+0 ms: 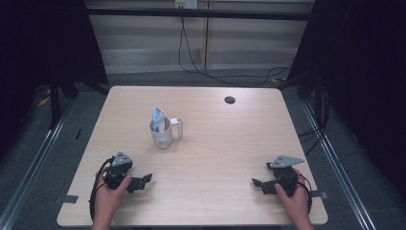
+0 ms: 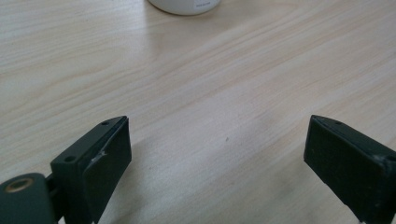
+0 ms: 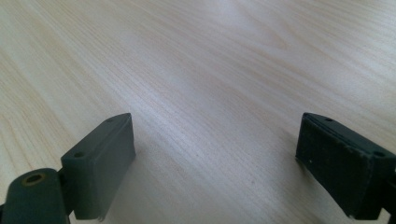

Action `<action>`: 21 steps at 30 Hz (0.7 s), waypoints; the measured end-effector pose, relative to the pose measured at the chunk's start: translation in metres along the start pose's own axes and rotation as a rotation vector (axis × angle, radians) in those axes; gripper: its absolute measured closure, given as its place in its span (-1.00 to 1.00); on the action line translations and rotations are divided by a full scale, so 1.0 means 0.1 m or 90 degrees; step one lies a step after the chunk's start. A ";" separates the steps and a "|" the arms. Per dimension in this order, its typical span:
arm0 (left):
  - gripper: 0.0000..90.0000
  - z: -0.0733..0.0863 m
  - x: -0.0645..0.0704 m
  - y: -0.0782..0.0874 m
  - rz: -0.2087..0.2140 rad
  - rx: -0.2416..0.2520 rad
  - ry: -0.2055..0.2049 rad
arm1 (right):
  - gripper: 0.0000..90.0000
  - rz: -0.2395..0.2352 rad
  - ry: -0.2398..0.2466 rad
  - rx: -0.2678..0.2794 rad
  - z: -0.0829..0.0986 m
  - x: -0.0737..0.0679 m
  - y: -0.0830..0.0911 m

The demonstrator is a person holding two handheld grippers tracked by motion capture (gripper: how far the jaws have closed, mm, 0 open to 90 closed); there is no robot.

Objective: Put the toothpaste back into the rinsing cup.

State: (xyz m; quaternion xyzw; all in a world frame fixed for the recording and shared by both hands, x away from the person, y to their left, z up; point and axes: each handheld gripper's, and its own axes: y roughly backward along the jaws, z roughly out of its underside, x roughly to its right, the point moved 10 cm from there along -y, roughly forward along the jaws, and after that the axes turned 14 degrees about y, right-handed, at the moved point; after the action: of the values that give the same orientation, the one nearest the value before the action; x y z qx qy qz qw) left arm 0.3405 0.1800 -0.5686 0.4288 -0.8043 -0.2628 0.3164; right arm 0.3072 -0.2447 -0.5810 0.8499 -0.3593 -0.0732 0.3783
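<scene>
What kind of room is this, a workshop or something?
Likely a lab recording station: a bare wooden table ringed by dark curtains, loose cables on the floor, and a person working a hand-held gripper in each hand.

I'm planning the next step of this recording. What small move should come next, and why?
Probably ease the left gripper forward toward the white mug. Both grippers rest open at the table's near edge, holding nothing. The mug, with a blue-and-white tube standing in it, sits nearer the left one than the right gripper.
</scene>
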 end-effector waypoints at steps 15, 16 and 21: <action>-0.85 0.11 -0.03 -0.01 -0.022 -0.017 -0.045 | -0.75 0.000 0.000 0.000 0.00 0.00 0.00; -0.86 0.11 -0.04 -0.01 -0.025 -0.012 -0.048 | -0.75 0.000 0.000 0.000 0.00 0.00 0.00; -0.89 0.12 -0.03 -0.02 -0.028 -0.008 -0.060 | -0.75 0.000 0.001 0.000 0.00 0.00 0.00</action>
State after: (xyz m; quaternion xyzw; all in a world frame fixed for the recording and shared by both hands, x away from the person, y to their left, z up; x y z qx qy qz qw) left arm 0.3343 0.1837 -0.5792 0.4316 -0.8072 -0.2944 0.2747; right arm 0.3073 -0.2448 -0.5810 0.8500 -0.3590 -0.0725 0.3785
